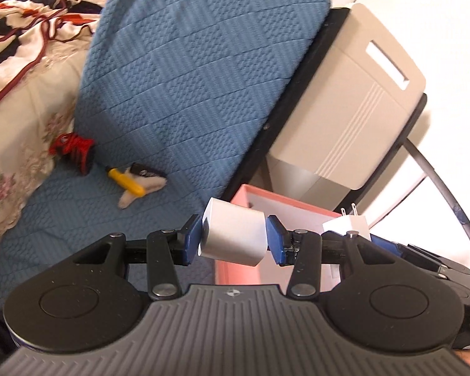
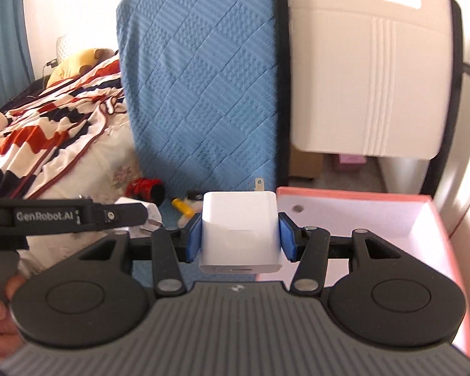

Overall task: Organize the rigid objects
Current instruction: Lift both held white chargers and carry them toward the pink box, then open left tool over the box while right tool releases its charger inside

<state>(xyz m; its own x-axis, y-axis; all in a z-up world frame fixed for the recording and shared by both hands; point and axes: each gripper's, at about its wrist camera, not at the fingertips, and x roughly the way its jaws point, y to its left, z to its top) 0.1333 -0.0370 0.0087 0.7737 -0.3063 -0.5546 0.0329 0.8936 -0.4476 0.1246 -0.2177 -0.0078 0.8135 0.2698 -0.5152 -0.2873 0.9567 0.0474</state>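
My left gripper point(image 1: 234, 238) is shut on a white charger block point(image 1: 233, 232), held above the blue seat cover near the pink box point(image 1: 244, 196). My right gripper point(image 2: 240, 240) is shut on a white plug adapter point(image 2: 239, 230) with metal prongs pointing away, held at the left edge of the pink box point(image 2: 435, 219), whose white inside looks empty. The adapter also shows at the right of the left wrist view point(image 1: 347, 224). The left gripper's arm shows in the right wrist view point(image 2: 78, 214).
A yellow-handled tool point(image 1: 127, 180), a small dark item on white cloth point(image 1: 147, 175) and a red and black bundle point(image 1: 75, 150) lie on the blue seat point(image 1: 78, 219). A beige panel point(image 1: 354, 103) stands behind the box. A patterned blanket point(image 2: 47, 131) covers the bed at left.
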